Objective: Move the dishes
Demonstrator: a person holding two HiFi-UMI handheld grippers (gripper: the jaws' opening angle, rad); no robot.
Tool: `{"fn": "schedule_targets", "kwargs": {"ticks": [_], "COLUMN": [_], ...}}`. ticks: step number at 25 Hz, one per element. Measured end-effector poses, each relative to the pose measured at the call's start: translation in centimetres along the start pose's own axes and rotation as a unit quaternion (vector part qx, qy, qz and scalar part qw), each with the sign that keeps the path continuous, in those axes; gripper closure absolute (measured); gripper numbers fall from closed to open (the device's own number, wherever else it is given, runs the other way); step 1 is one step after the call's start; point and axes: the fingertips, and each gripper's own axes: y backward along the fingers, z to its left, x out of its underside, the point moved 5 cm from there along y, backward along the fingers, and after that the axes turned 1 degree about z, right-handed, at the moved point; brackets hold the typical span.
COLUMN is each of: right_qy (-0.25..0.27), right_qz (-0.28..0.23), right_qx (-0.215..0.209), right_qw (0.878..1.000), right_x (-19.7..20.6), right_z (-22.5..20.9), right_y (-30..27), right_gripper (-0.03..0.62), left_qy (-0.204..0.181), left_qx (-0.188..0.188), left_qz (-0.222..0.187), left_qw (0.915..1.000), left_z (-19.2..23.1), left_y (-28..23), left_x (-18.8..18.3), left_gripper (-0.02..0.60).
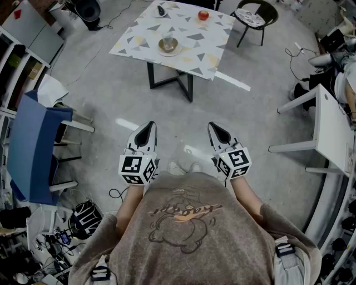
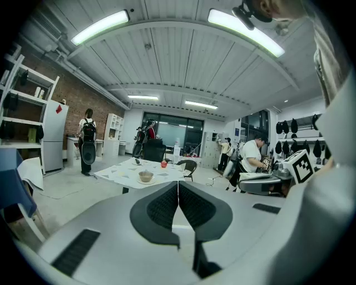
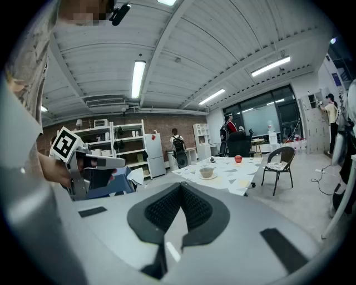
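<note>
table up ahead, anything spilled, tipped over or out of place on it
Nothing stands out. On the table the bowl sits upright with a glass standing by it, the apple rests near the far edge, and a small dish lies at the far corner. No spill shows.

I am standing in a lab workroom. Overhead strip lights [image 2: 100,28] are glowing over a concrete floor [image 1: 105,78] where cables [image 1: 288,54] are trailing beside white shelving [image 3: 119,143].
</note>
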Motion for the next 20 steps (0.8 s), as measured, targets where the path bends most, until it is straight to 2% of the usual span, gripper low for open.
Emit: {"fn": "schedule_targets", "kwargs": {"ticks": [6,12,20], "right_qy": [-0.006,-0.005,-0.009], "right_qz": [-0.015,-0.016,-0.033], "right_qx": [-0.005,0.026,0.050], "right_qw": [1.000,1.000,0.998], "right_x": [0.1,1.3,0.2], "right_z": [0.8,0.7,0.1], "right_y": [-1.4,-2.2,-4.2], "right_gripper": [0.595,0.595,0.595], "left_qy": [-0.006,-0.008,-0.016], "left_qx": [0.011,0.029,0.036], "left_qz": [0.000,-0.007,-0.017], "left_qw": [0.9999,0.9995,0.9991], "left_z": [1.3,2.7,4.4], "left_y": [-0.6,-1.7,-3.5], "left_x": [0.0,0.3,-0.7], "left_gripper": [0.561,0.561,0.561]}}
